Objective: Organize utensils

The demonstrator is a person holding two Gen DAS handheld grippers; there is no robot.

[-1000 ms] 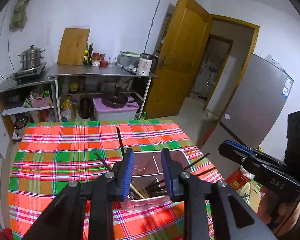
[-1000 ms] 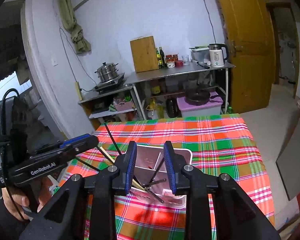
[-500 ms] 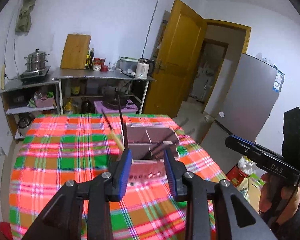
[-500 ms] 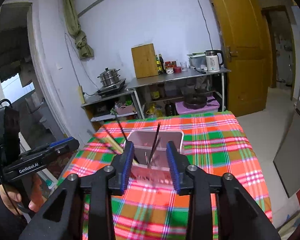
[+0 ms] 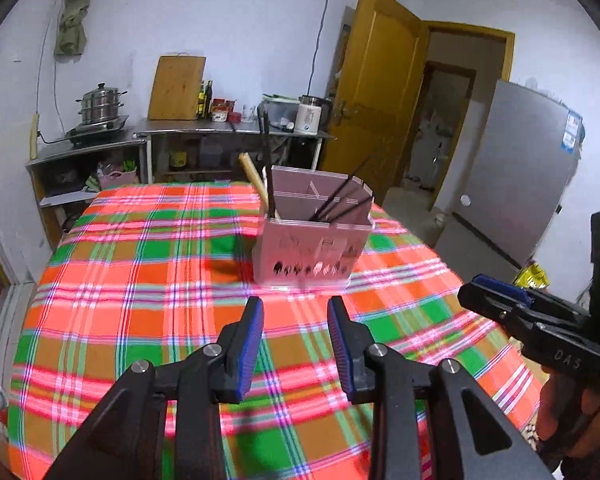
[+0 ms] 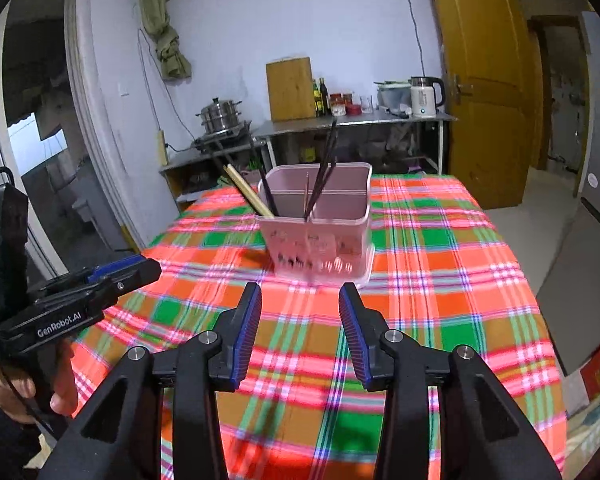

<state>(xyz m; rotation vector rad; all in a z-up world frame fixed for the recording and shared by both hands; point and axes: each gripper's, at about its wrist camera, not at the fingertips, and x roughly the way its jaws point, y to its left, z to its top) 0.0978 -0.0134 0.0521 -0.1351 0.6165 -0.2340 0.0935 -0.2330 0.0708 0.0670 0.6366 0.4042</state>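
A pink divided utensil holder [image 5: 312,248] stands on the plaid tablecloth [image 5: 140,280], toward the table's far side. Black chopsticks [image 5: 266,160] and a wooden pair [image 5: 254,178] stick out of it. My left gripper [image 5: 295,304] hovers over the cloth short of the holder, open with nothing between its blue pads. From the right wrist, the same holder [image 6: 320,240] with its black chopsticks [image 6: 326,172] sits just beyond my right gripper [image 6: 301,290], which is open and empty too. Each gripper appears in the other's view, at the edge, held by a hand.
Behind the table a metal counter [image 5: 228,132] carries a cutting board [image 5: 176,88], bottles and a kettle [image 5: 310,118]; a steamer pot [image 5: 100,106] stands to its left. A yellow door [image 5: 376,92] and a grey fridge [image 5: 520,168] are on the right.
Both grippers have drawn back and sunk from right over the holder to the cloth in front of it. The right jaws have widened. The holder now stands clear of both.
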